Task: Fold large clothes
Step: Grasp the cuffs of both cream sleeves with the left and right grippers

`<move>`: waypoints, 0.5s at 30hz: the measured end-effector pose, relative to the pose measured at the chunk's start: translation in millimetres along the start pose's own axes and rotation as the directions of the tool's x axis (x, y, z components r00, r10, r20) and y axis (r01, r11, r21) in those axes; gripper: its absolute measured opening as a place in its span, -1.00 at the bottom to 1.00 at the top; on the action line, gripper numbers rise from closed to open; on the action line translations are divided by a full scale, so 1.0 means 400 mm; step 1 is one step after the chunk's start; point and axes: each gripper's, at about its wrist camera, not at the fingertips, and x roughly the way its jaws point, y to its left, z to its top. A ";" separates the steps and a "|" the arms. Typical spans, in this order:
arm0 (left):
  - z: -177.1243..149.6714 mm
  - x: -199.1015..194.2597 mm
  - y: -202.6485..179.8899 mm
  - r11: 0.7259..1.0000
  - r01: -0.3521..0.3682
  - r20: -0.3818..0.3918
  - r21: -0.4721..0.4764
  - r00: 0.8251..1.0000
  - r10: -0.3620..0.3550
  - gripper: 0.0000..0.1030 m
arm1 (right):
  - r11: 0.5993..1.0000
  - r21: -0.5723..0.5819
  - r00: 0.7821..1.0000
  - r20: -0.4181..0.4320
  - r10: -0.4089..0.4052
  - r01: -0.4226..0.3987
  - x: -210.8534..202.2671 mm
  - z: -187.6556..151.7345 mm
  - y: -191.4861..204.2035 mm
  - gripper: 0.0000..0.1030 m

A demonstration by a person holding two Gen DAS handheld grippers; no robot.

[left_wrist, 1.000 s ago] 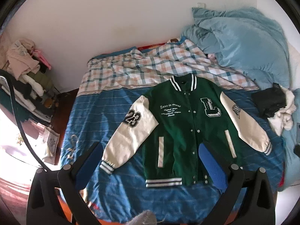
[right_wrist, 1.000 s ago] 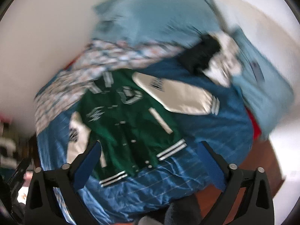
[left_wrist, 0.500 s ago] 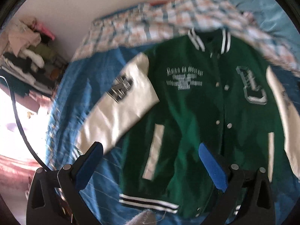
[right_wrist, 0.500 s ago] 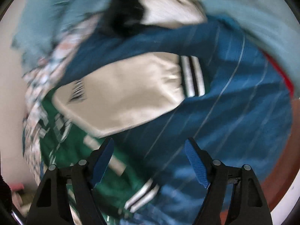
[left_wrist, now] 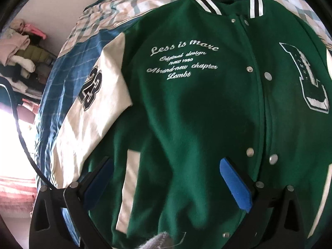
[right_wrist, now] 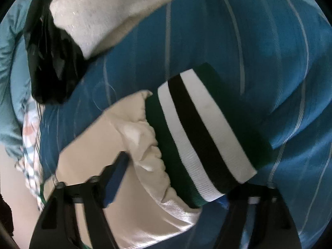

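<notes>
A green varsity jacket (left_wrist: 197,108) with white sleeves lies flat, front up, on a blue striped bed sheet (left_wrist: 51,87). My left gripper (left_wrist: 166,178) is open and hovers low over the jacket's lower front, near a white pocket stripe (left_wrist: 128,182). In the right wrist view the jacket's white sleeve (right_wrist: 116,157) ends in a green, white and black striped cuff (right_wrist: 203,141). My right gripper (right_wrist: 180,186) is open and straddles that cuff end, one finger on each side; its right pad is hidden under the cuff.
A checked blanket (left_wrist: 116,6) lies past the collar. A pile of clothes (left_wrist: 18,47) stands off the bed at the left. A black garment (right_wrist: 49,58) and a white knit one (right_wrist: 103,12) lie beyond the sleeve, beside a light blue duvet (right_wrist: 10,78).
Both grippers have dropped closer to the bed. The left came down over the jacket's front. The right swung onto the sleeve end, and its fingers now sit around the striped cuff.
</notes>
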 end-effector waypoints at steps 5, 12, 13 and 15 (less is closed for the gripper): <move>0.028 0.001 0.030 1.000 -0.014 0.010 -0.013 1.000 0.015 1.00 | 0.997 -0.072 0.997 0.072 0.038 -0.033 -0.058 0.016 0.081 -0.59; 0.050 0.024 0.162 0.995 -0.014 -0.032 -0.098 0.999 0.011 1.00 | 0.906 -0.398 0.967 0.137 0.216 -0.146 -0.262 -0.091 0.432 -0.63; 0.051 0.029 0.184 0.993 -0.012 -0.038 -0.116 0.999 0.008 1.00 | 0.880 -0.442 0.958 0.131 0.255 -0.174 -0.287 -0.123 0.493 -0.64; 0.044 0.044 0.243 0.987 -0.014 -0.051 -0.162 0.999 0.006 1.00 | 0.809 -0.543 0.940 0.098 0.328 -0.226 -0.324 -0.205 0.634 -0.64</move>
